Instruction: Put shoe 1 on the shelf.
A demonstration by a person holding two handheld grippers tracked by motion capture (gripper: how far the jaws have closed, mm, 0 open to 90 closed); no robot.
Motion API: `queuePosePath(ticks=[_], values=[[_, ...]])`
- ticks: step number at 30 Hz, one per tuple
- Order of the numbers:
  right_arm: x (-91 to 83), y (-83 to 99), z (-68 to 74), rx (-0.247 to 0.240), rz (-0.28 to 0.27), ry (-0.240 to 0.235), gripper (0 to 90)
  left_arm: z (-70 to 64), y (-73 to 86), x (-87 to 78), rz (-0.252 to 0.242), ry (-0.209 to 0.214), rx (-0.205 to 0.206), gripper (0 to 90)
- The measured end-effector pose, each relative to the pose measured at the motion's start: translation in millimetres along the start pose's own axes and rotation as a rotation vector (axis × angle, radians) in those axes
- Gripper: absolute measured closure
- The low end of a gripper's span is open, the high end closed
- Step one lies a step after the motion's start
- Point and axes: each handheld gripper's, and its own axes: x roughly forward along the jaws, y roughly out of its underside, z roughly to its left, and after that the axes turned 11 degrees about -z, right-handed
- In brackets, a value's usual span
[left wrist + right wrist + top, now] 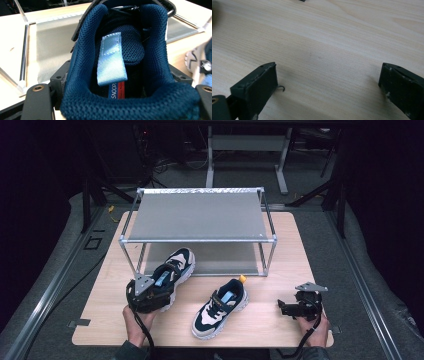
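Navy-cream shoe [172, 272] at rack front; mate [220, 307] mid-table.

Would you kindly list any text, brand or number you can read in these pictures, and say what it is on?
"SNOOP": on the blue half of the blue-and-red label inside the held shoe, cut off below by the heel collar, so possibly incomplete.
The red half's small white print is too small to read.
Nothing legible on the other shoe or the rack.
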Motion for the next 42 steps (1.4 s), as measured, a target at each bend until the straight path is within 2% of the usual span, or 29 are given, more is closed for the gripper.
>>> queuePosePath(ticks=[26, 33, 34, 42], values=[[-0.1, 0.0, -0.2, 0.001, 0.000, 0.002, 1.7, -1.0, 3.8, 62.2, 0.012, -0.063, -0.041, 25.6], [-0.1, 0.0, -0.2, 0.001, 0.000, 0.002, 1.7, -0.1, 4.4, 78.9, 0.011, -0.096, -0.066, 25.5], [-0.1, 0.0, -0.2, 0.001, 0.000, 0.002, 1.7, 0.6, 4.7, 81.3, 0.021, -0.098, -0.054, 25.5], [-0.1, 0.0, -0.2, 0.001, 0.000, 0.002, 1.7, -0.4, 2.8, 105.6, 0.061, -0.120, -0.076, 25.3]])
